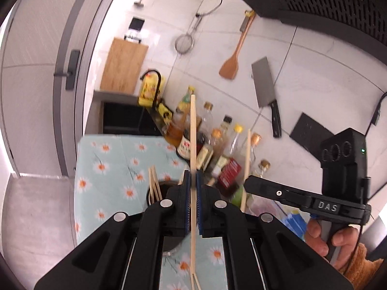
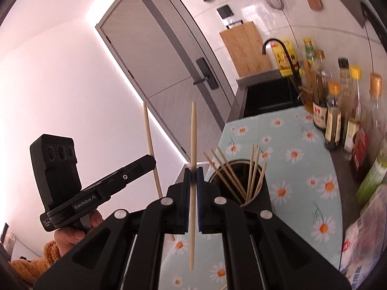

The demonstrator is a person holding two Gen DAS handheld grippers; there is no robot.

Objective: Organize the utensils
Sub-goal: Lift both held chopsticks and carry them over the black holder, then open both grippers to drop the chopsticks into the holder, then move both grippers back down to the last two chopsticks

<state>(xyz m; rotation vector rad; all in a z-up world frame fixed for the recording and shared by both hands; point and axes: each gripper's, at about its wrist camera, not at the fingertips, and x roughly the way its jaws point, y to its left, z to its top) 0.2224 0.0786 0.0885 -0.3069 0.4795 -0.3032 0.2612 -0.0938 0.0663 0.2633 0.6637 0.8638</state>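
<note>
While several chopsticks already stand in holder (image 2: 251, 193), 2 remain in air. Left gripper (image 1: 192, 181) clamped on chopstick (image 1: 192, 130); right gripper (image 2: 192, 176) clamped on other chopstick (image 2: 192, 145). Both upright, near holder, above cloth (image 2: 297, 149). Left to do, likely: drop both in.

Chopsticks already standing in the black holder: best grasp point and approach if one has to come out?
Grip the upper shaft of one chopstick, well above the holder rim. Come from above, jaws either side of the stick. They lean and fan apart at the tips but bunch together low in the cup, so only the free tops likely give room to pinch one alone. Both grippers already hold a stick each.
</note>
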